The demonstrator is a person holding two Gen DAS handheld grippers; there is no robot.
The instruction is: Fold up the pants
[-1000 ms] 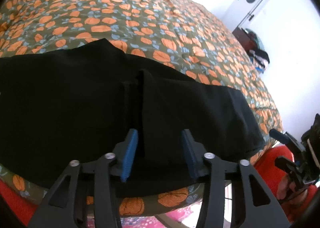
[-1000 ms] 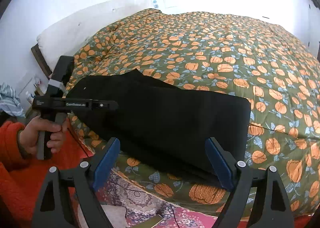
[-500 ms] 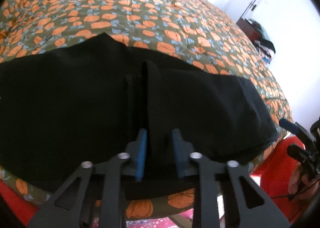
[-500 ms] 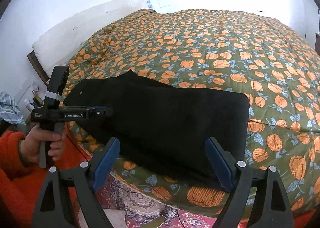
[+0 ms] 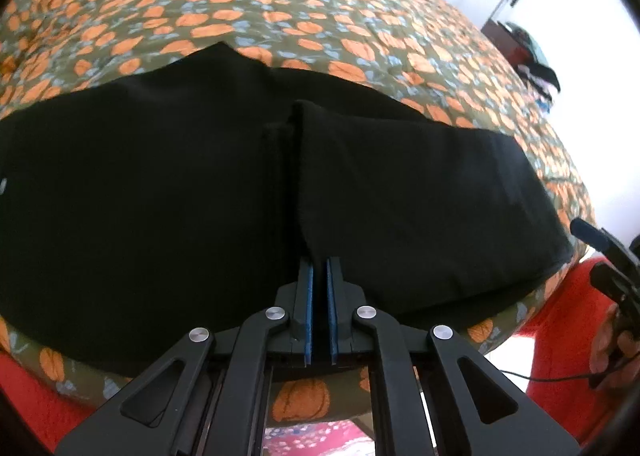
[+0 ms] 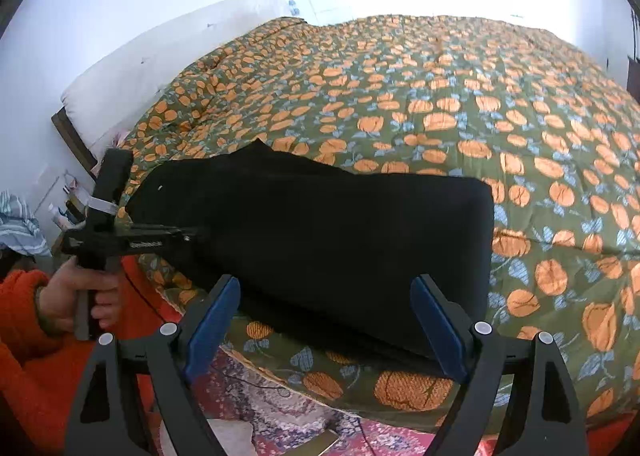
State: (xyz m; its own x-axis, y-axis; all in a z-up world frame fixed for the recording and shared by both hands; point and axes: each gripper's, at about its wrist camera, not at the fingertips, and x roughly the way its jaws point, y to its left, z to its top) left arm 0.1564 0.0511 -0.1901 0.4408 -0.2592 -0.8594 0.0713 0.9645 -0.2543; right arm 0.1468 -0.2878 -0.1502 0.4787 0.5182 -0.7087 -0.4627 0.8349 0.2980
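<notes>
The left gripper point(image 5: 319, 268) is seen pressed together at the near edge of the black pants point(image 5: 160, 195), its blue pads nearly touching with a fold of the dark cloth pinched at their tips. The right gripper point(image 6: 324, 320) is held spread wide, nothing between its fingers, just short of the bed's edge. The pants are laid folded along the near side of the pumpkin-patterned quilt point(image 6: 460, 103). Beyond, a white pillow point(image 6: 160, 67) is seen against the wall.

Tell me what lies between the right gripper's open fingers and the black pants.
Only the bed's edge: floral quilt separates the right gripper from the pants, seen in the right wrist view.
</notes>
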